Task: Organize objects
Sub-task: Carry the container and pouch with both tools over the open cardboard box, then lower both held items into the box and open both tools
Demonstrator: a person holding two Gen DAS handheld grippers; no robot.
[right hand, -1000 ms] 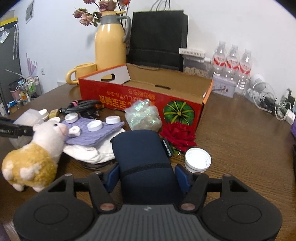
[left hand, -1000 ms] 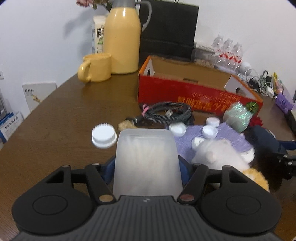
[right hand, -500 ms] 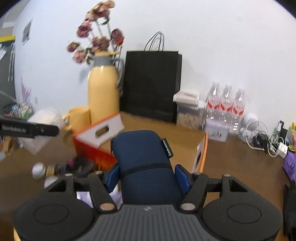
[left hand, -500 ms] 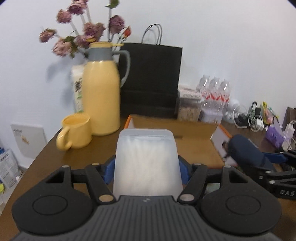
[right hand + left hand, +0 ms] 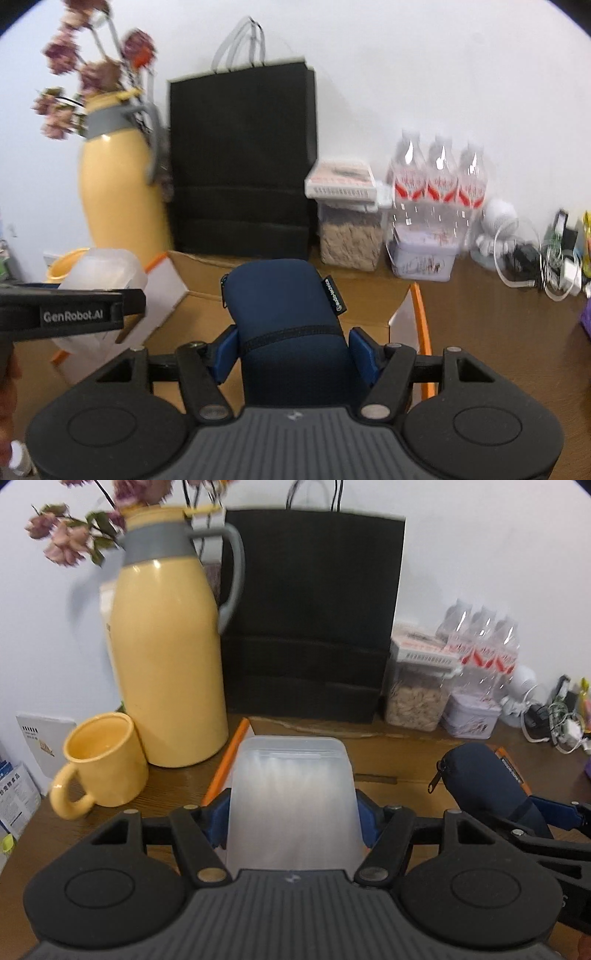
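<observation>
My left gripper (image 5: pixel 293 818) is shut on a translucent white plastic box (image 5: pixel 291 797), held in the air over the near left part of the open cardboard box (image 5: pixel 388 760). My right gripper (image 5: pixel 293 350) is shut on a dark blue zippered pouch (image 5: pixel 284 310), also above the cardboard box (image 5: pixel 207 273). In the left wrist view the pouch (image 5: pixel 484 786) hangs to the right of the plastic box. In the right wrist view the plastic box (image 5: pixel 107 273) and the left gripper's black arm show at the left.
Behind the cardboard box stand a yellow thermos (image 5: pixel 166 657) with dried flowers, a yellow mug (image 5: pixel 103 760), a black paper bag (image 5: pixel 310 620), a clear jar of seeds (image 5: pixel 417 698), water bottles (image 5: pixel 439 177) and a lilac tin (image 5: pixel 424 254). Cables (image 5: pixel 535 258) lie at the far right.
Both grippers lifted their loads off the table and carried them forward over the cardboard box. The table clutter dropped out of view and the thermos and bag loom closer.
</observation>
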